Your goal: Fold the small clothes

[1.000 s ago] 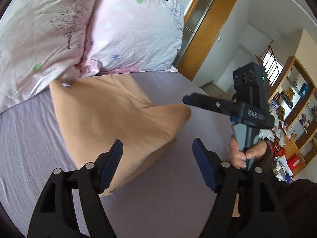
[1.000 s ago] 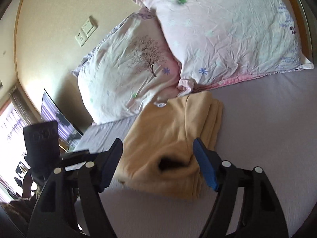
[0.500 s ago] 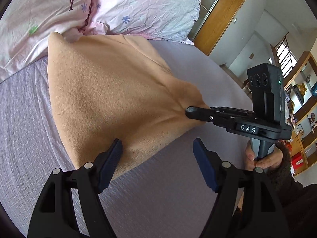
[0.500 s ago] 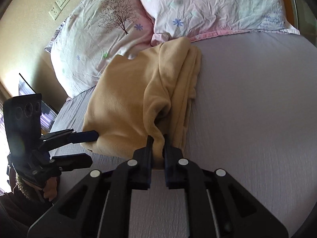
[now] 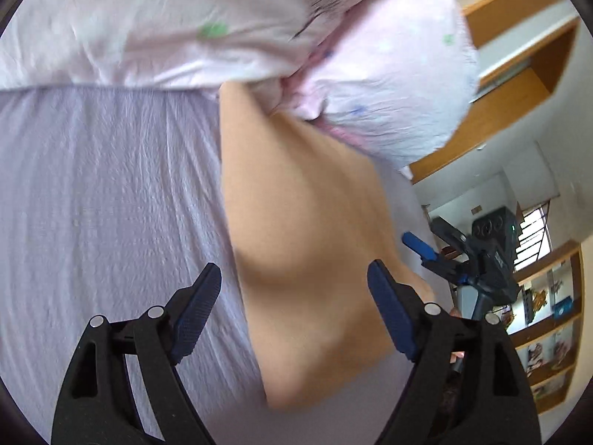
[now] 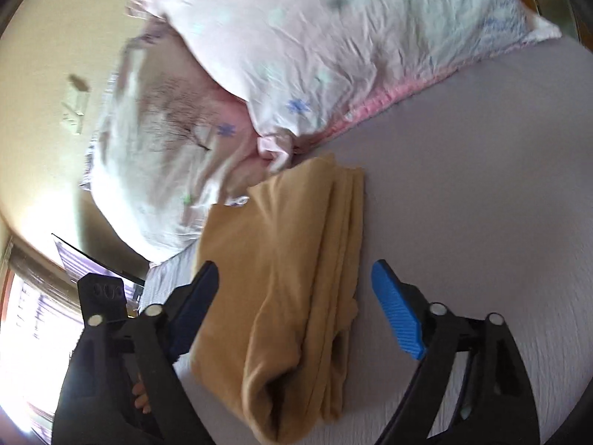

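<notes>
A folded tan garment (image 5: 307,259) lies on the lilac bed sheet (image 5: 103,200), its far end against the pillows. In the right wrist view the garment (image 6: 289,289) shows stacked layers along its right edge. My left gripper (image 5: 294,311) is open and empty, its jaws astride the garment's near part. My right gripper (image 6: 296,307) is open and empty just above the garment's near end. The right gripper (image 5: 437,248) also shows in the left wrist view, at the garment's right side. The left gripper's body (image 6: 103,296) shows at the left in the right wrist view.
Two pink-white floral pillows (image 5: 259,29) lie at the head of the bed, also in the right wrist view (image 6: 296,55). A wooden wardrobe (image 5: 519,85) and shelves (image 5: 548,333) stand beyond the bed's right side. A wall with a switch plate (image 6: 76,111) is at the left.
My right gripper has opened and let go of the garment's edge, then pulled back. My left gripper has swung lower and closer over the garment. Both views are motion-blurred.
</notes>
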Action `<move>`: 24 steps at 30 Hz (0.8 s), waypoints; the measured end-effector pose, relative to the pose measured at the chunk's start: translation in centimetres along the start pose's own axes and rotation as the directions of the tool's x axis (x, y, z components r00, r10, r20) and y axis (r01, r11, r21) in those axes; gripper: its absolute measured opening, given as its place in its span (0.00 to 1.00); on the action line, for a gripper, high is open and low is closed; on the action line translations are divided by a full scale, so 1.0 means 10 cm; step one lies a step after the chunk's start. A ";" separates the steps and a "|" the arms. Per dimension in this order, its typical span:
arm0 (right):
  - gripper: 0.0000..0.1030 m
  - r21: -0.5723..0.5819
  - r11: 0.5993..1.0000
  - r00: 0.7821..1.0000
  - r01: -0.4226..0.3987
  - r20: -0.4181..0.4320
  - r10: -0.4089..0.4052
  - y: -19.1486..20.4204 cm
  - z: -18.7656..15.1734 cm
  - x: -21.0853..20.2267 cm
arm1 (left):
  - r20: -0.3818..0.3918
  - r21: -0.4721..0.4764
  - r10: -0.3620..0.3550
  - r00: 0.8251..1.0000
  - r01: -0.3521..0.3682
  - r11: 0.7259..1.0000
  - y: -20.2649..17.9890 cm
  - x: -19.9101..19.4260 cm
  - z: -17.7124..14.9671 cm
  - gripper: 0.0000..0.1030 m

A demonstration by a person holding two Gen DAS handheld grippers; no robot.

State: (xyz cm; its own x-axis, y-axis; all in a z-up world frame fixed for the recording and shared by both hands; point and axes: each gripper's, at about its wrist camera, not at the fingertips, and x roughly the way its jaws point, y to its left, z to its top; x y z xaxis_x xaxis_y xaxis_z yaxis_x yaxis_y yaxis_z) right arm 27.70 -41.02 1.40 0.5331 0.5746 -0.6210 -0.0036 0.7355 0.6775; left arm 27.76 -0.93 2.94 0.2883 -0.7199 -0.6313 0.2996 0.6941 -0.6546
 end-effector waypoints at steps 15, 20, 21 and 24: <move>0.22 0.027 0.993 0.992 -0.111 -0.062 0.113 -0.01 -0.01 0.42 | -0.040 -0.164 -0.160 0.986 0.152 0.975 0.33 0.32 0.17 0.34; 0.21 -0.024 0.981 0.980 -0.192 -0.066 0.190 0.44 -0.01 0.62 | 0.057 -0.072 -0.082 0.995 0.086 0.994 0.35 -0.20 0.19 0.34; 0.21 -0.032 0.982 0.980 -0.188 -0.068 0.186 0.51 -0.01 0.70 | 0.077 -0.071 -0.048 0.996 0.054 0.996 0.39 -0.30 0.21 0.37; 0.30 -0.105 0.994 0.998 -0.035 -0.057 0.029 0.69 -0.06 0.85 | 0.116 -0.095 0.101 0.988 -0.090 0.991 0.53 -0.49 0.22 0.39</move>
State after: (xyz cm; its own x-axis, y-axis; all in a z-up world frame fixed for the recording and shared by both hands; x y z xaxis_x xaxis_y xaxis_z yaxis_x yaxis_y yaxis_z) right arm 31.71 -30.83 0.56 0.4837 0.6152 -0.6225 -0.1111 0.7487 0.6535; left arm 29.93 6.32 3.47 0.4205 -0.6414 -0.6417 0.1850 0.7530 -0.6315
